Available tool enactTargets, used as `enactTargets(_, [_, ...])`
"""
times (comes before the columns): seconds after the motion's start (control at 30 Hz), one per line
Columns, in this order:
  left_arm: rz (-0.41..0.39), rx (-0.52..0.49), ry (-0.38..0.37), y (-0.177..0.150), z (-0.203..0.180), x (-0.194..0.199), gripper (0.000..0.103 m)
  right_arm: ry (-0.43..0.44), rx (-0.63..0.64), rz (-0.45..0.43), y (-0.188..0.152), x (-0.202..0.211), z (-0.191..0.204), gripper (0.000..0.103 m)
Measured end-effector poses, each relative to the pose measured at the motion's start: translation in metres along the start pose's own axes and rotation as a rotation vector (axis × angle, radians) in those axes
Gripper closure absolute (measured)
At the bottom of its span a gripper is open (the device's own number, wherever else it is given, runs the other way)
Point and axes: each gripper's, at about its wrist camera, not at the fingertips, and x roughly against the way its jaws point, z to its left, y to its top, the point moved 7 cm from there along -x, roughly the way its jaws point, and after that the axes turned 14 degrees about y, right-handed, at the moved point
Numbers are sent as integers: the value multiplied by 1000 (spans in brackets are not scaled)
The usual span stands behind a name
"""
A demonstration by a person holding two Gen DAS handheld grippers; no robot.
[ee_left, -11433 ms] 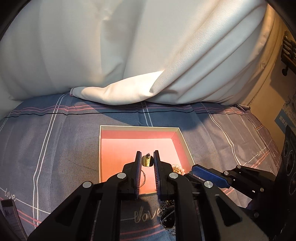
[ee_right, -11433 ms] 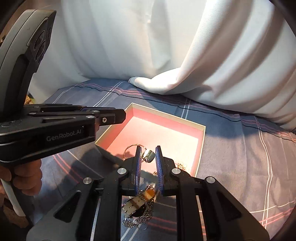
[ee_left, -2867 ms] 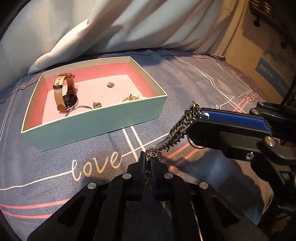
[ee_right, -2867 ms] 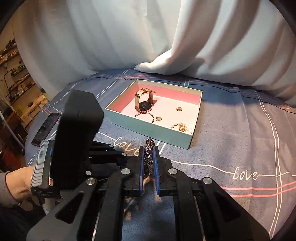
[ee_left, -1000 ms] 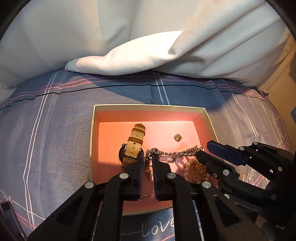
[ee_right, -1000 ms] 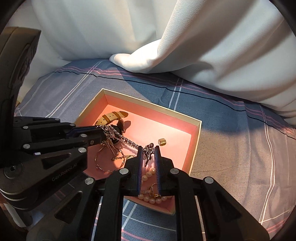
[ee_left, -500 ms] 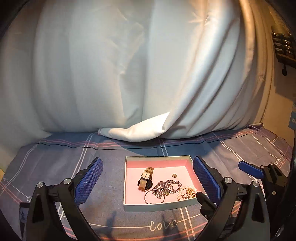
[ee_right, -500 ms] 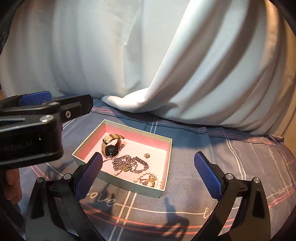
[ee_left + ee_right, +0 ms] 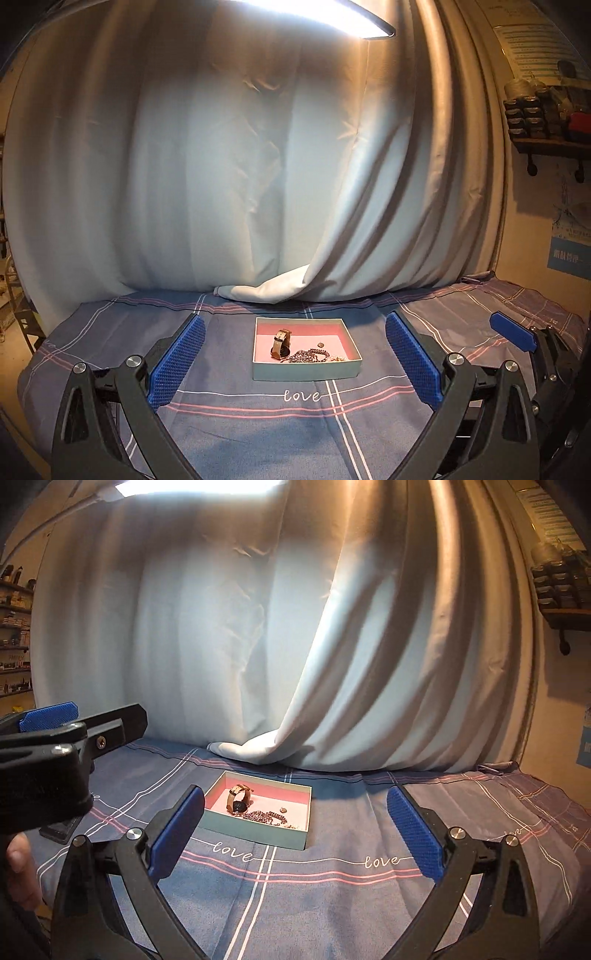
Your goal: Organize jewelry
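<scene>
A white curtain [image 9: 236, 177] hangs in heavy folds behind the bed, its hem pooling on a blue plaid sheet [image 9: 258, 417] printed with the word "love". The left gripper [image 9: 295, 363] is spread to its widest, blue pads far apart with nothing between them; its jaws have just been opening. The right gripper [image 9: 295, 836] is likewise wide apart and empty, and its jaws too have just been opening. Both hang well back from the box [image 9: 306, 369], a shallow pale one with a pink lining, sitting on the sheet near the curtain hem. Inside lie a watch [image 9: 281, 341] with a tan strap, a chain [image 9: 310, 356] heaped along the near wall, and a small stud [image 9: 320, 344] apart from them.
</scene>
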Motion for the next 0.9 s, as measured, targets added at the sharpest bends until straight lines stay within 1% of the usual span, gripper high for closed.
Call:
enactTargets(0.2, [-20,-11,19,-3,2,15,6,-7,5,-33,5,13,2,6])
enactTargets(0.33, [-17,-8,26,-3,5,17,6,-8,3,-40,4,18,4,5])
enactTargets(0.57, [-8,-10,38,-4,9,16,6,0,8,-25,2,14,5,6])
enactTargets(0.9, [19,-17,34,-8,6,10,6,9,-2,-7,0,10,2,6])
